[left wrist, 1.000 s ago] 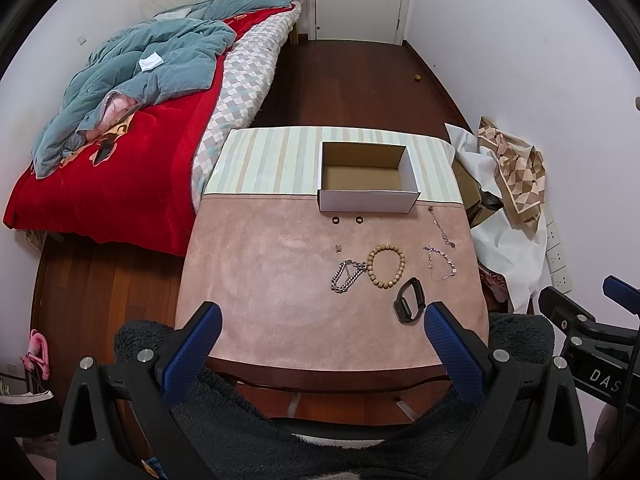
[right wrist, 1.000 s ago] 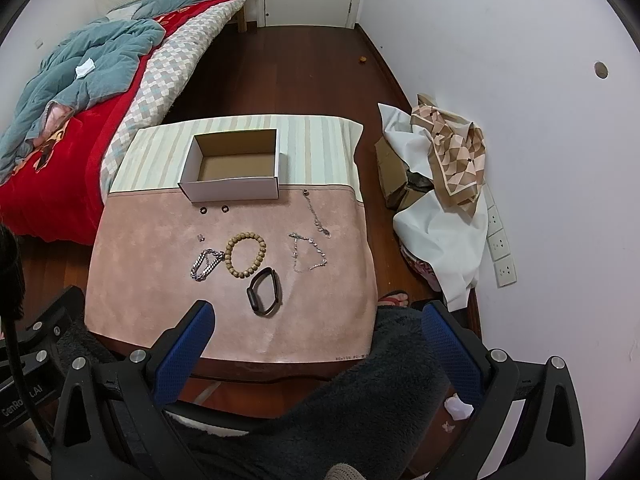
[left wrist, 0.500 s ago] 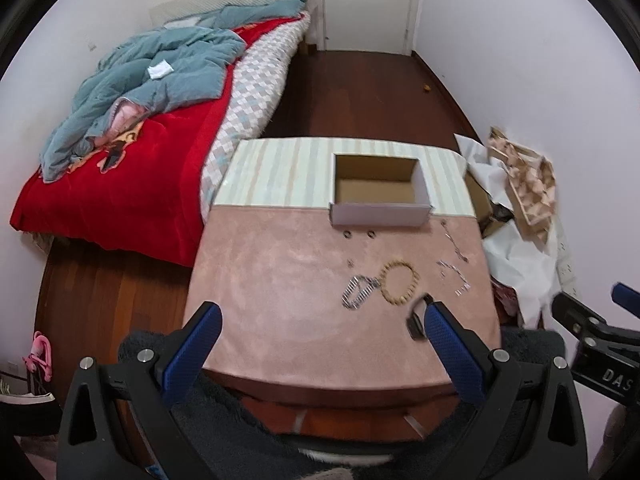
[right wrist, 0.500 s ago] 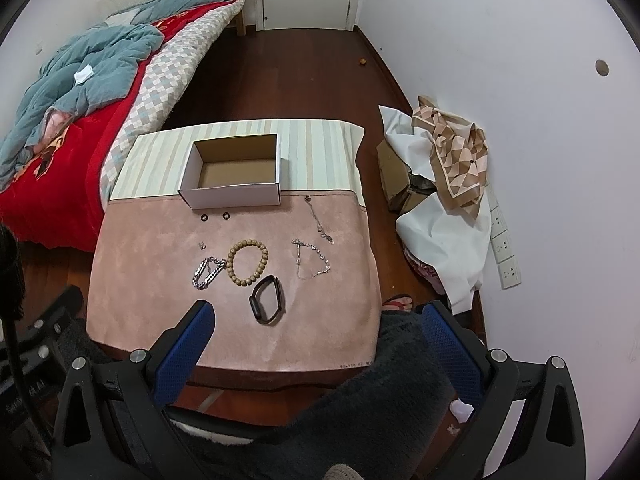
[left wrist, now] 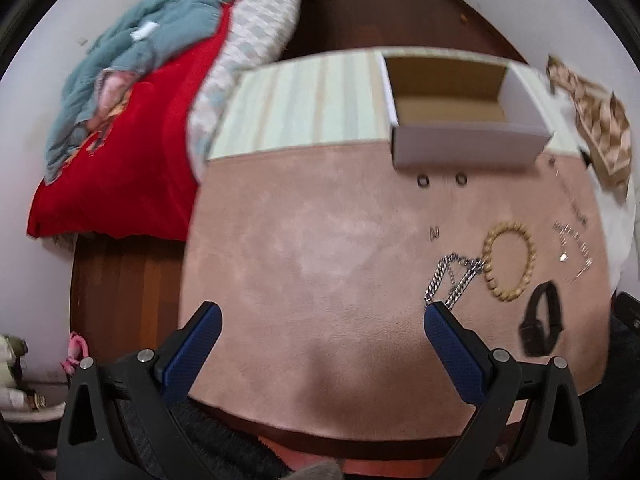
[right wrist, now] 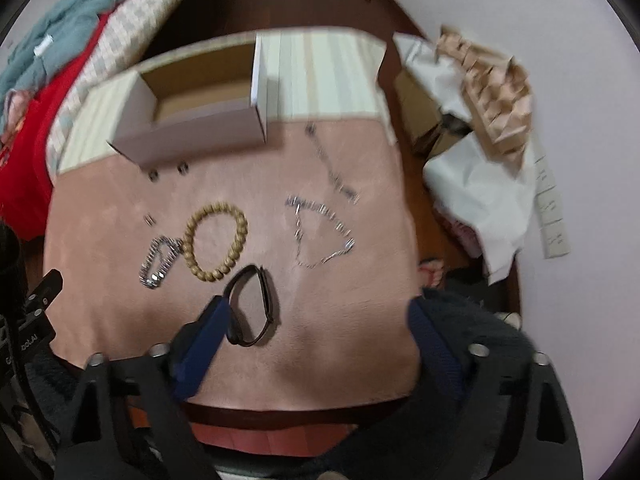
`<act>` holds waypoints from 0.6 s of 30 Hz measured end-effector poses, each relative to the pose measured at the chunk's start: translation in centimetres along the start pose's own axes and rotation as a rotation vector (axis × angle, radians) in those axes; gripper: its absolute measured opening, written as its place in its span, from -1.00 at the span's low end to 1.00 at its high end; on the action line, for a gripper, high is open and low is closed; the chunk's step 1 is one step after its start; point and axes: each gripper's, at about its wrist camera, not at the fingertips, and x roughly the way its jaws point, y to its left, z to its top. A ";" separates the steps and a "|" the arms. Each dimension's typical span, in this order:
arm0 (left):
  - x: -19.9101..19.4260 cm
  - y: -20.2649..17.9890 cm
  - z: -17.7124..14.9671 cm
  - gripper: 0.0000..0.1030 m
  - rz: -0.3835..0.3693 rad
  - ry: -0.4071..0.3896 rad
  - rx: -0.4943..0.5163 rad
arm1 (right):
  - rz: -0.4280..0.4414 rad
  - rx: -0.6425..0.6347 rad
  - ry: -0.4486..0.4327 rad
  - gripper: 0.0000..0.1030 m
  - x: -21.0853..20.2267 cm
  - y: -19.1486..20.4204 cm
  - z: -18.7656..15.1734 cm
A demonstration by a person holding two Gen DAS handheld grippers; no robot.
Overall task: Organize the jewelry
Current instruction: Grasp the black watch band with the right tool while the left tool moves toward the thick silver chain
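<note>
Jewelry lies on a pink table mat (left wrist: 320, 264): a wooden bead bracelet (left wrist: 509, 260) (right wrist: 216, 242), a silver chain bracelet (left wrist: 454, 280) (right wrist: 160, 258), a black band (left wrist: 542, 322) (right wrist: 252, 310), thin silver chains (right wrist: 320, 228) (left wrist: 572, 248), two dark rings (left wrist: 442, 179) (right wrist: 168, 172) and a small earring (left wrist: 435, 233). An open empty cardboard box (left wrist: 464, 112) (right wrist: 192, 116) stands behind them. My left gripper (left wrist: 320, 316) is open over the mat's near part, its right finger by the silver chain. My right gripper (right wrist: 316, 308) is open, its left finger at the black band.
A bed with a red cover and a blue quilt (left wrist: 132, 80) stands left of the table. White cloth and a patterned bag (right wrist: 492, 92) lie on the floor to the right, by the wall. The striped part of the table (left wrist: 304, 104) lies beyond the mat.
Both grippers have moved forward and down toward the table, so the jewelry looks much closer. The right gripper's left finger now reaches the black band. Nothing has been picked up.
</note>
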 end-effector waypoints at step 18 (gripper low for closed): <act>6.0 -4.5 0.9 1.00 0.008 0.055 0.154 | 0.070 -0.010 0.094 -0.87 10.3 3.1 -1.0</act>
